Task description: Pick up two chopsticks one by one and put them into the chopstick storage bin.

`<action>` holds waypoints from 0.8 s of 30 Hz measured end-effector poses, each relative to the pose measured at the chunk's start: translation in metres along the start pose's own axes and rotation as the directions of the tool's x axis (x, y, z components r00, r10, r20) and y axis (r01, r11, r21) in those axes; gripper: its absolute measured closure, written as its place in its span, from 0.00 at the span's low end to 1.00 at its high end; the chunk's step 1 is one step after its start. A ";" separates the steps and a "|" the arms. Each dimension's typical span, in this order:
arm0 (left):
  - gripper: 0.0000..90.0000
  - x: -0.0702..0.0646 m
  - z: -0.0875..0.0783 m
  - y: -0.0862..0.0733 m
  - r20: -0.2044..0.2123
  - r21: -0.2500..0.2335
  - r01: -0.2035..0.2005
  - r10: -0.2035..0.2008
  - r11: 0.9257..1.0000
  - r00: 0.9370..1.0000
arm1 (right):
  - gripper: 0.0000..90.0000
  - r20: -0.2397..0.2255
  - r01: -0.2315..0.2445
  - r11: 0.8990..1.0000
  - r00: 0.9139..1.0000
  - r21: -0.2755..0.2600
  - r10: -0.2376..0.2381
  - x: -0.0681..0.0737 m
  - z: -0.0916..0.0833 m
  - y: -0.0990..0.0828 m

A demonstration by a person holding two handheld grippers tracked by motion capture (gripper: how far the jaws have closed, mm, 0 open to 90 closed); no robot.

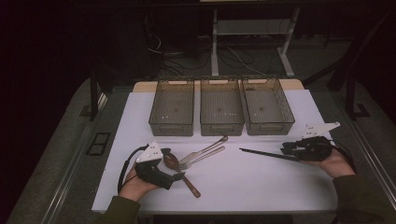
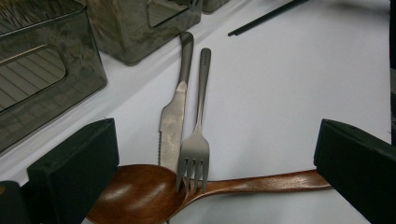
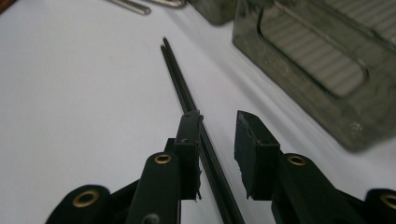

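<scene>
Lying flat on the white table (image 1: 261,182), the black chopsticks (image 1: 266,154) are the thing the right gripper (image 1: 286,148) works on: the pair runs as one thin line along the 9-to-3 axis in the high view, tilted slightly so the free tips point toward 10 o'clock and the near ends reach in under the gripper at 3. In the right gripper view, the chopsticks (image 3: 187,100) run from between the jaws straight up toward 12 o'clock, their long axis in line with the jaws rather than across them. The jaws stand apart with a clear gap; the sticks lie along the inner face of the left-hand finger (image 3: 187,140) and well short of the other, so nothing is pinched and the grip is released. Any fresh pinch turns on that offset: the sticks sit to the 9 o'clock side of the gap, not at its middle.

The right hand is far nearer to them than the left. The left gripper (image 1: 173,173) rests at 8 o'clock on the table, jaws wide and holding nothing, straddling a wooden spoon (image 2: 140,193) whose handle runs toward 3 o'clock, with a fork (image 2: 196,144) and a knife (image 2: 175,109) pointing to 12. Three empty bins (image 1: 222,112) stand beyond.
</scene>
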State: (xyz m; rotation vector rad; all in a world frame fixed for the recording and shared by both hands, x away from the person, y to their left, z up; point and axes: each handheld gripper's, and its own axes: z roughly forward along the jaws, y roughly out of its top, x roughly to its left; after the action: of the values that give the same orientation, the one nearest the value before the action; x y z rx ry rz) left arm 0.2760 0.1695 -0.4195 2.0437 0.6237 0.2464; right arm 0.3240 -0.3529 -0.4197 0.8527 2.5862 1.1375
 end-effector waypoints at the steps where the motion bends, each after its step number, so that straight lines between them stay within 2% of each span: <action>1: 0.00 0.000 0.000 0.000 0.001 0.002 -0.001 0.001 1.000 1.000 | 0.78 0.000 0.000 1.000 1.000 0.000 0.000 0.000 0.000 0.000; 7: 0.00 0.000 0.000 0.000 0.002 0.002 0.000 0.000 1.000 1.000 | 0.78 -0.010 -0.002 0.999 1.000 0.053 0.002 -0.009 -0.005 -0.021; 12: 0.00 0.000 0.000 0.000 0.001 0.003 -0.001 0.001 1.000 1.000 | 0.79 -0.012 -0.004 0.996 1.000 0.085 0.005 -0.014 -0.001 -0.026; 16: 0.00 0.000 0.000 0.000 0.001 0.003 -0.001 0.001 1.000 1.000 | 0.79 -0.032 0.017 0.994 0.999 0.111 -0.014 -0.015 0.003 -0.028; 19: 0.00 0.000 0.000 0.000 0.001 0.002 0.000 0.000 1.000 1.000 | 0.82 -0.027 0.030 0.991 0.999 0.127 -0.027 -0.014 0.005 -0.028; 24: 0.00 0.000 0.000 0.000 0.001 0.002 -0.001 0.001 1.000 1.000 | 0.83 -0.022 0.078 0.987 0.997 0.140 -0.076 -0.013 0.006 -0.028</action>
State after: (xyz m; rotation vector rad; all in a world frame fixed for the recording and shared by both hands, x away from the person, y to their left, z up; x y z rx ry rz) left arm 0.2759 0.1699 -0.4195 2.0460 0.6223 0.2458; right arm 0.3246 -0.3719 -0.4446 0.7657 2.7141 0.9552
